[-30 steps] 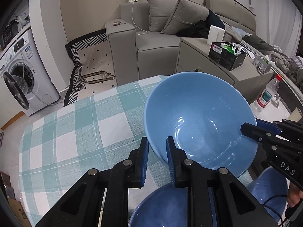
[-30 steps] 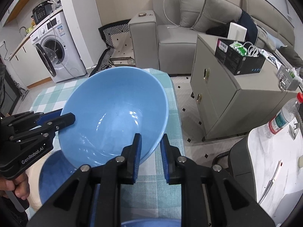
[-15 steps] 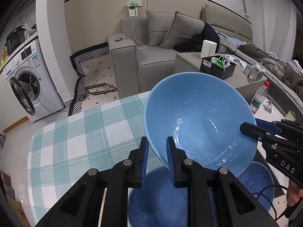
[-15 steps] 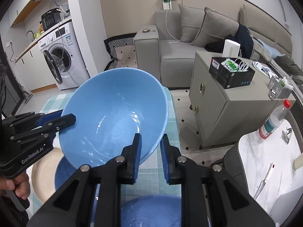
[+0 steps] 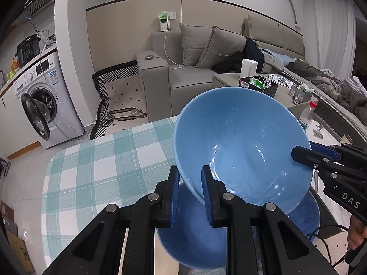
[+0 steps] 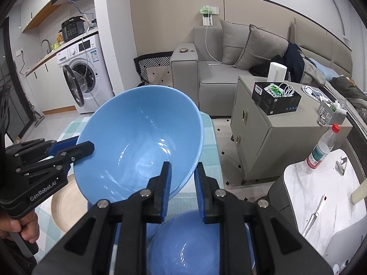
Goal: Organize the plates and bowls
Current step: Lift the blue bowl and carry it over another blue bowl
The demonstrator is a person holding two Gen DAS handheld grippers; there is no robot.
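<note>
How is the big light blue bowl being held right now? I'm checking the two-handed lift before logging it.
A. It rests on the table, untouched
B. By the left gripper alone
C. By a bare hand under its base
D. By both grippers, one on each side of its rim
D: the left gripper and the right gripper each clamp their fingers on the rim of the light blue bowl, on opposite sides, holding it tilted above the table.

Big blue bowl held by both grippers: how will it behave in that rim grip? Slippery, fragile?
The big blue bowl looks glazed and glossy, so probably slippery under the pads. It looks rigid and ceramic-like, so likely fragile if dropped. The left gripper and right gripper pinch opposite rims, so it may pivot between them.
</note>
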